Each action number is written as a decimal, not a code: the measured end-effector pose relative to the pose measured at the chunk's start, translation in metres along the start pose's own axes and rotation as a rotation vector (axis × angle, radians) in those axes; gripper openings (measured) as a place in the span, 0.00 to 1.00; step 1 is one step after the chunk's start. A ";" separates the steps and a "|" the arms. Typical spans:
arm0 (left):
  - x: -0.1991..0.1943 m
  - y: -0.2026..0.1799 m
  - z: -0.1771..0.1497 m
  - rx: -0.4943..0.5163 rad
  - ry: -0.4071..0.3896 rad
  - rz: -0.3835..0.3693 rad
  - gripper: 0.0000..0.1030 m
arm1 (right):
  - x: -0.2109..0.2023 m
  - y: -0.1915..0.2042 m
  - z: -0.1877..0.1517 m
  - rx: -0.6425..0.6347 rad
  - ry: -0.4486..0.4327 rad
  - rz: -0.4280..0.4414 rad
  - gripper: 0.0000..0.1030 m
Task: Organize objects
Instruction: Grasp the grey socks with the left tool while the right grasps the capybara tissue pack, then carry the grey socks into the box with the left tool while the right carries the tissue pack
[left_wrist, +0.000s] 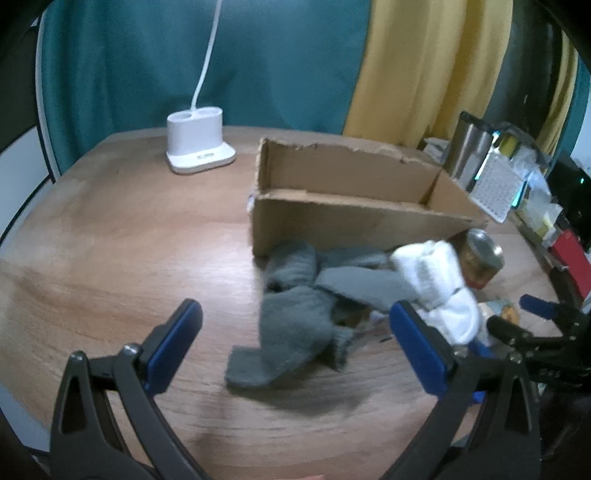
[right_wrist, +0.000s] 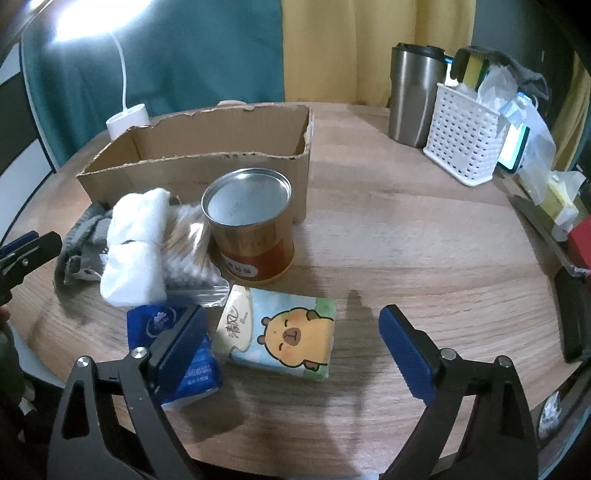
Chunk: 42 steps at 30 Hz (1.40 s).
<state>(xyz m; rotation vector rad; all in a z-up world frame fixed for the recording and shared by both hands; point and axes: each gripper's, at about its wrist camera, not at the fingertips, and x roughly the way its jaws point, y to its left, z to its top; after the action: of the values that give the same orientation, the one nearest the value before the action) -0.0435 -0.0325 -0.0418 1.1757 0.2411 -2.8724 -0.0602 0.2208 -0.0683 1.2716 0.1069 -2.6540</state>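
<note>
Meanwhile both tongs (left_wrist: 295, 343) (right_wrist: 291, 347) gape empty, socks (left_wrist: 295, 321), tin (right_wrist: 251, 229) and tissue packs (right_wrist: 280, 338) crowding the box (right_wrist: 199, 162).

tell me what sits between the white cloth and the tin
A clear bag of cotton swabs, seen in the right wrist view, wedged between the white cloth and the tin.

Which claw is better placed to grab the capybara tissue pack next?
Right. The right claw is open and the tissue pack sits between its fingers. The left claw is open over the grey cloth, farther from the pack.
</note>
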 end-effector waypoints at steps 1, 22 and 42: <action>0.004 0.003 0.000 -0.007 0.005 0.002 0.99 | 0.001 0.000 0.001 0.002 0.003 0.002 0.93; 0.029 0.008 -0.005 -0.008 0.093 -0.084 0.44 | 0.013 0.001 0.000 0.009 0.049 0.045 0.70; -0.016 0.010 0.013 -0.047 -0.003 -0.110 0.41 | -0.021 -0.010 0.022 0.025 -0.051 0.047 0.69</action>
<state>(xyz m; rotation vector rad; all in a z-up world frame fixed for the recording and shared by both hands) -0.0405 -0.0447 -0.0229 1.1869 0.3834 -2.9431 -0.0661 0.2308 -0.0389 1.1975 0.0361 -2.6530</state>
